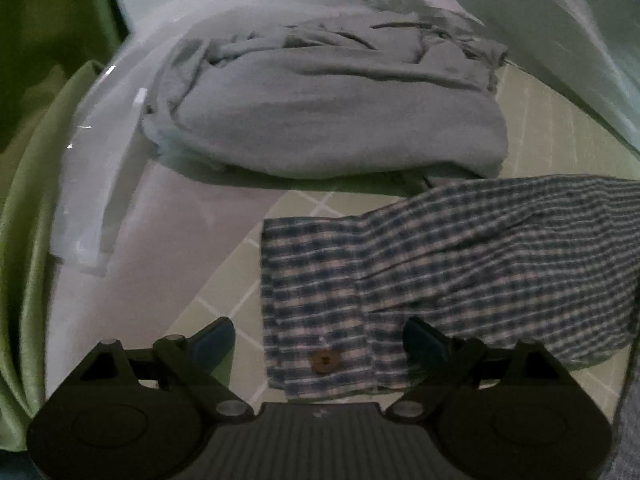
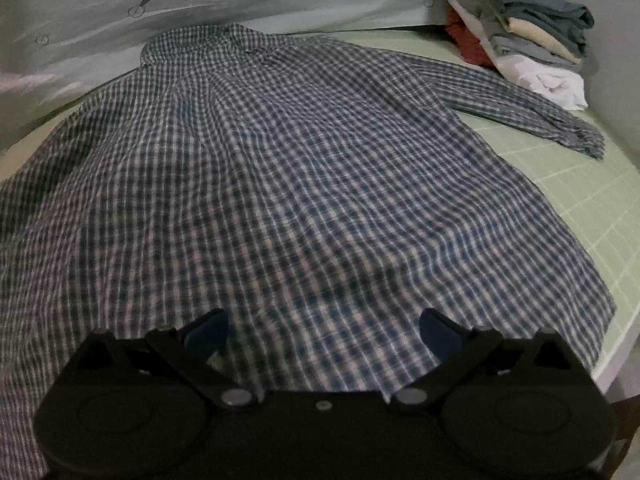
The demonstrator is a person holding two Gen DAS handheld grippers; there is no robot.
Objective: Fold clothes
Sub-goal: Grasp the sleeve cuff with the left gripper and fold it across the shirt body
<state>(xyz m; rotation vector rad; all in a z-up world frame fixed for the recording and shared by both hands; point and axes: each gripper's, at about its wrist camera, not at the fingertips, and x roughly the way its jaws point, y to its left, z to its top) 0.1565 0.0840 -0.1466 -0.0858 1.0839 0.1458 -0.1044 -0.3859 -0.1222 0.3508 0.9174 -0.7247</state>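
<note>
A blue and white checked shirt (image 2: 304,184) lies spread flat, back up, on a green gridded sheet (image 2: 592,216), its collar at the far end. One long sleeve (image 2: 532,116) stretches to the right. My right gripper (image 2: 324,328) hovers open over the shirt's near hem, with nothing gripped. In the left wrist view the other sleeve (image 1: 460,272) lies across the sheet (image 1: 224,280) and ends in a cuff with a brown button (image 1: 325,361). My left gripper (image 1: 320,340) stands open just above that cuff, which lies between the fingers without the pads pressing on it.
A crumpled grey garment (image 1: 340,108) lies beyond the cuff, with a clear plastic wrapper (image 1: 100,184) to its left. A green curtain (image 1: 24,240) hangs at the far left. A stack of folded clothes (image 2: 520,32) sits at the back right. Carrot-print bedding (image 2: 200,0) lines the far edge.
</note>
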